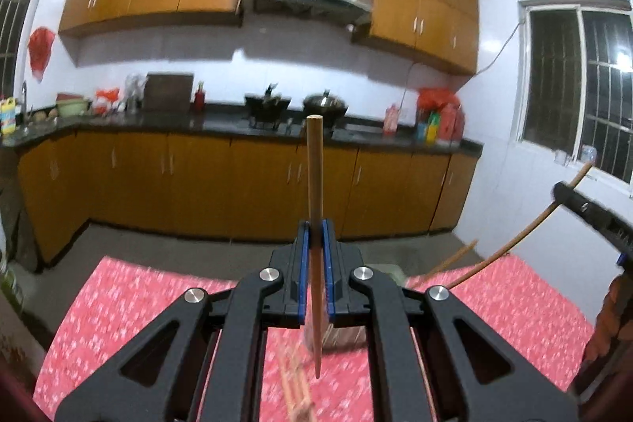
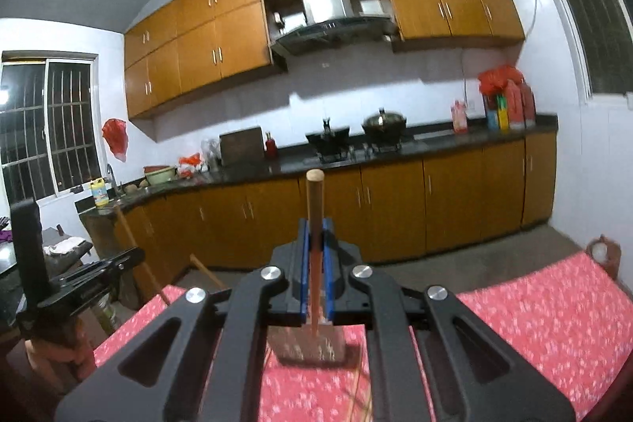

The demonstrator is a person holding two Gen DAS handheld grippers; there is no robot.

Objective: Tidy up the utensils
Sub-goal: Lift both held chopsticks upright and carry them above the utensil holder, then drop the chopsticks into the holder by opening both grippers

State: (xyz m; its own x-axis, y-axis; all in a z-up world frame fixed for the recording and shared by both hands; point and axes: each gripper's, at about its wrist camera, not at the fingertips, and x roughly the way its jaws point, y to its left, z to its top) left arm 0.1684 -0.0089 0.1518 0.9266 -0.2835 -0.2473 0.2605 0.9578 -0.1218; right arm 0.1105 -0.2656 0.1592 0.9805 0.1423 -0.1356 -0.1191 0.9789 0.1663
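Each gripper, left gripper (image 1: 315, 252) and right gripper (image 2: 315, 256), is clamped on an upright chopstick (image 1: 314, 180) (image 2: 315, 204) (long axis vertical), directly above the holder (image 2: 308, 345) on the red tablecloth (image 2: 534, 303)

Two grippers held up, each shut tight on a stick

The left gripper (image 1: 315, 230) is held almost level, and its blue pads (image 1: 302, 256) are pressed on a wooden chopstick (image 1: 315, 176) that stands up between them. The right gripper (image 2: 315, 228) is held the same way, pinched on its own chopstick (image 2: 315, 204). In each wrist view the other gripper is seen at the edge.
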